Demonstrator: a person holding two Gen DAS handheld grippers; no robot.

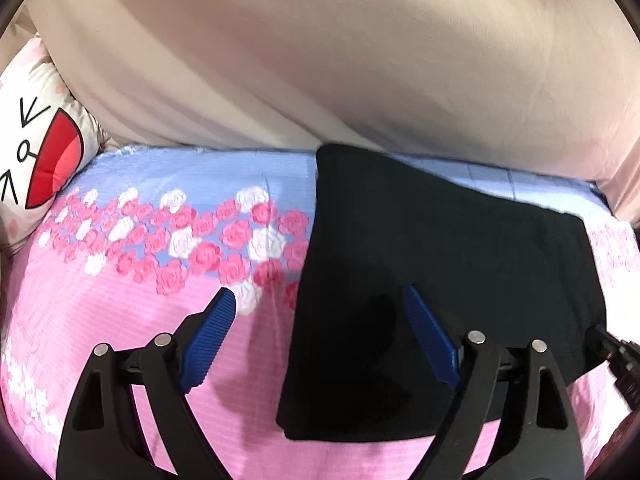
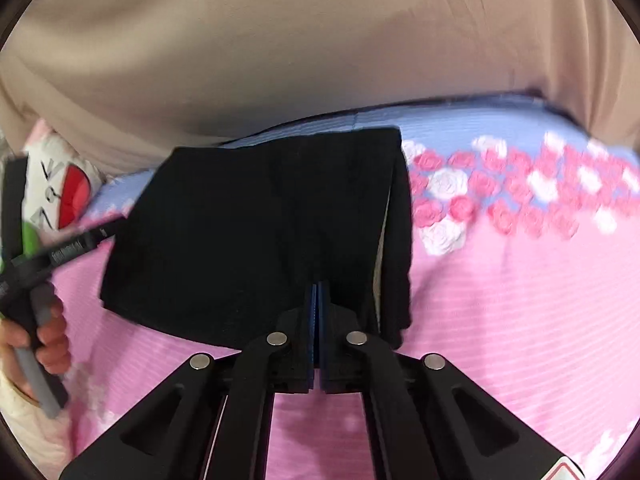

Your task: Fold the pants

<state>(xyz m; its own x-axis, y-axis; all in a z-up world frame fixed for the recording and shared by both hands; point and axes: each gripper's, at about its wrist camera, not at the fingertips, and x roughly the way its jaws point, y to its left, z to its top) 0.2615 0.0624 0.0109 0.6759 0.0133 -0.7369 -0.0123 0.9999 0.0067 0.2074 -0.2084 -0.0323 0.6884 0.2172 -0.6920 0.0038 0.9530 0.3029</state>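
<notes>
Black pants, already folded into a compact rectangle, lying flat on the floral bedspread, towards the far edge of the bed where the blue band meets the beige sheet hanging behind. Far corner of the stack almost touching that sheet; near edge well inside the pink part of the spread. Several layers showing along the right-hand edge in the right wrist view, one flap there slightly loose and standing off the stack.

Left gripper with jaws wide apart, nothing between the pads: one blue pad over bare pink bedspread, the other over the black cloth, straddling the stack's left edge. Probably placed so as to come down on that edge for a pinch or a press. No contact with the cloth to be made out.

Right gripper with jaws fully together, tips over the near edge of the pants, close to the loose flap. Cloth between the pads: cannot tell, both being dark; nothing seen lifted. Closed tips probably meant for patting or smoothing rather than grasping.

Cartoon-face cushion at the left end of the bed, well apart from the pants. Person's hand around the left tool's handle, visible at the right wrist view's left edge.

Judged nearly finished: tidying the loose flap likely remaining.
</notes>
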